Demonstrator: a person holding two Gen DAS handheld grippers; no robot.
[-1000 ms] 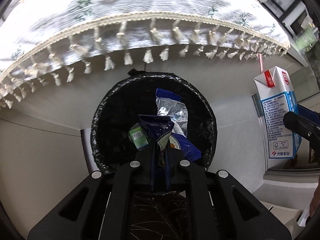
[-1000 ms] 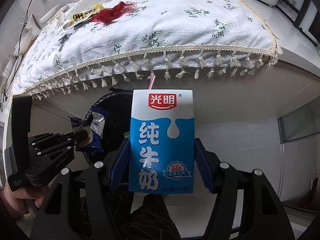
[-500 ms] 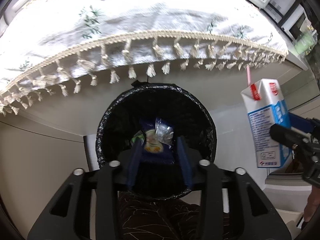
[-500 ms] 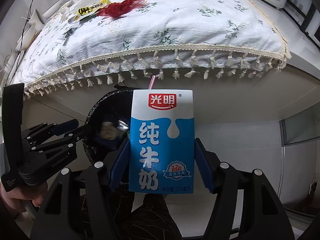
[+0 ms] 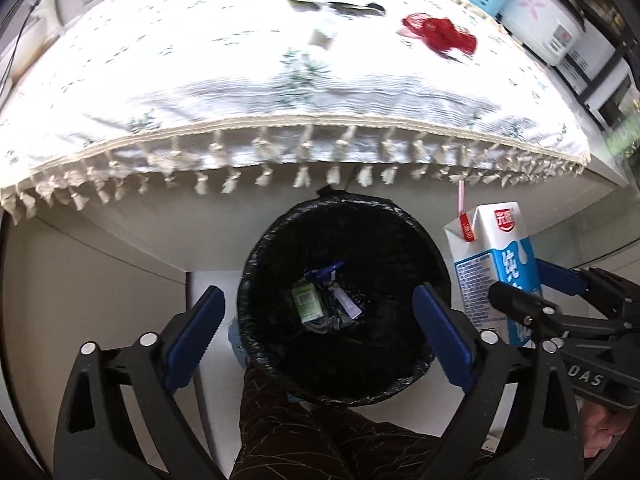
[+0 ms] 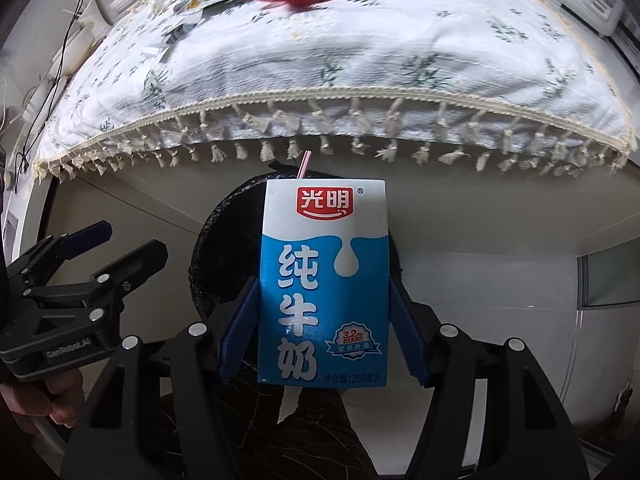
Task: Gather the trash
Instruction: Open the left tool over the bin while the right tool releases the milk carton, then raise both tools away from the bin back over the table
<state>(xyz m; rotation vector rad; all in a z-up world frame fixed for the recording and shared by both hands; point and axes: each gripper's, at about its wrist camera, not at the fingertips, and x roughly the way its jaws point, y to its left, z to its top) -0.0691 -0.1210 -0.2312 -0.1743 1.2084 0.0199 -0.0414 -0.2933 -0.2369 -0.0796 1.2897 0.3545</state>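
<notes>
Left claw [image 5: 318,320] hanging over black-lined bin [image 5: 400,240], jaws just been opening, nothing between; wrappers [image 5: 324,300] lying inside; milk carton [image 5: 490,264] at three o'clock.

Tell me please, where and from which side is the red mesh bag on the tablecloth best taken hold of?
Grip the red mesh bag at its bunched middle, coming from above with the tool's fingers closing across the narrow width. It lies flat and crumpled on the tablecloth, so no side edge stands up; the raised folds are likely the only purchase. The left tool is open and empty, so it seems free for this.
</notes>
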